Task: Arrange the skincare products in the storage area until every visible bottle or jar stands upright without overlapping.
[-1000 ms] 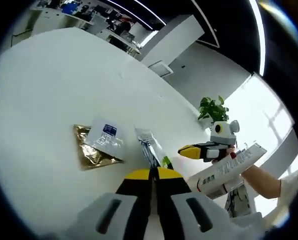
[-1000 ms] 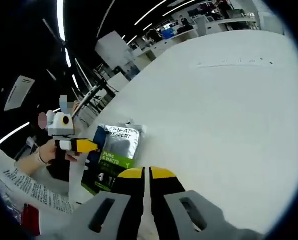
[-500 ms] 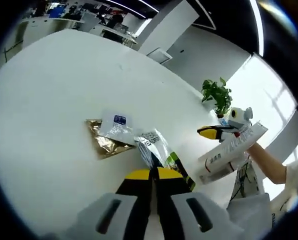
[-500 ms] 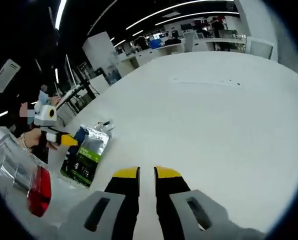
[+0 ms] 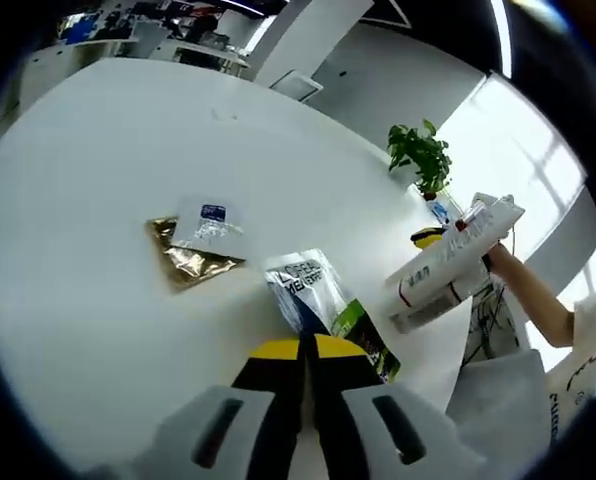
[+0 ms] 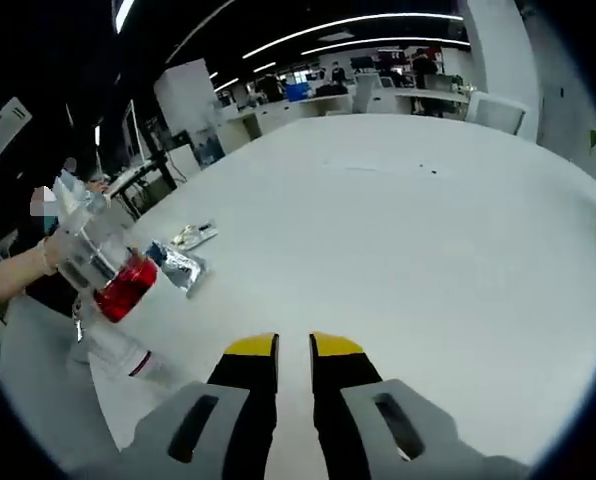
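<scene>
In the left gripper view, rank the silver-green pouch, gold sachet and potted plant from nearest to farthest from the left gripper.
1. Silver-green pouch, just ahead of the left gripper.
2. Gold sachet, farther out, left on the table.
3. Potted plant, beyond the table's far right edge.

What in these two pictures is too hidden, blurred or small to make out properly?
- Left gripper view: the silver and green pouch has its near end hidden behind the left gripper.
- Left gripper view: print on the white packet over the gold packet is too small to read.
- Right gripper view: the clear bottle with red is blurred.
</scene>
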